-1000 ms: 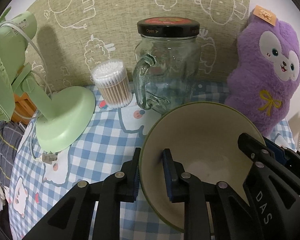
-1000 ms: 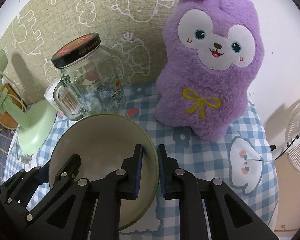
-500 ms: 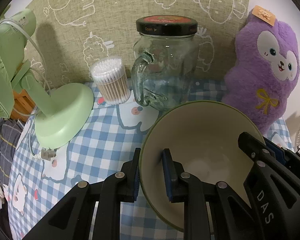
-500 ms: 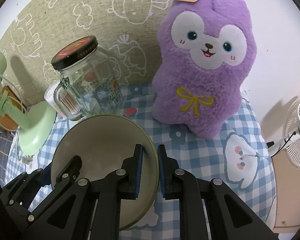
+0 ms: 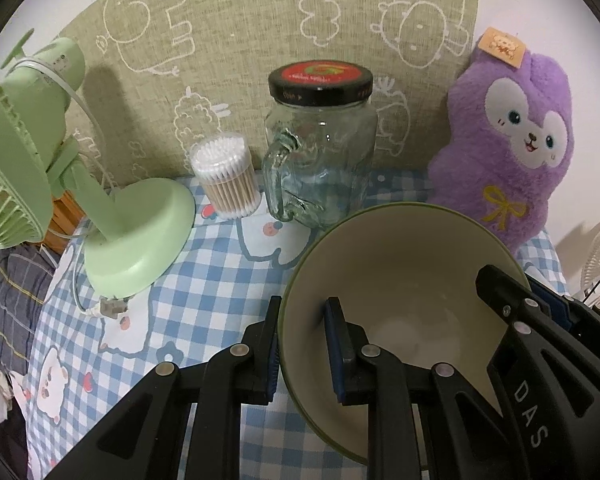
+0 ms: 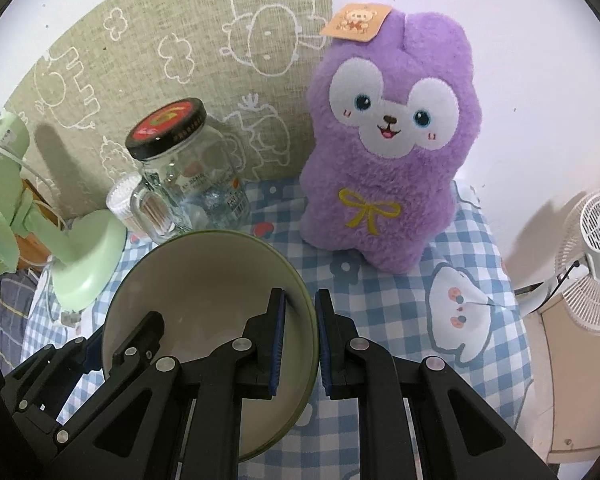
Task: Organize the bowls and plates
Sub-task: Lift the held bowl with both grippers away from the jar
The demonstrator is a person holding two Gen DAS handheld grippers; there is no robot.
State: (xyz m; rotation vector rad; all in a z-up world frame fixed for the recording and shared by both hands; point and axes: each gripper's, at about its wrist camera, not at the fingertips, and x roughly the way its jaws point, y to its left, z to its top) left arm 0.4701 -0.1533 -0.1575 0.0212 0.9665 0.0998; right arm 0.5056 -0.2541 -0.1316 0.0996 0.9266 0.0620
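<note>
A cream bowl with a dark green rim (image 5: pixel 400 280) is held in the air above the checked tablecloth by both grippers. My left gripper (image 5: pixel 302 350) is shut on the bowl's left rim, one finger inside and one outside. My right gripper (image 6: pixel 300 340) is shut on the opposite rim of the same bowl (image 6: pixel 204 280). Each gripper shows in the other's view, the right gripper (image 5: pixel 540 340) at lower right and the left gripper (image 6: pixel 100 360) at lower left. No plates are in view.
On the blue checked tablecloth (image 5: pixel 204 292) stand a glass jar with a black lid (image 5: pixel 320 152), a tub of cotton swabs (image 5: pixel 228 176), a green desk fan (image 5: pixel 132 236) and a purple plush toy (image 6: pixel 384 152). A white floor fan (image 6: pixel 596 256) stands off the right edge.
Both grippers have risen and drawn back with the bowl; the jar, the swabs and the plush toy now sit lower and farther off in both views. The grips are unchanged.
</note>
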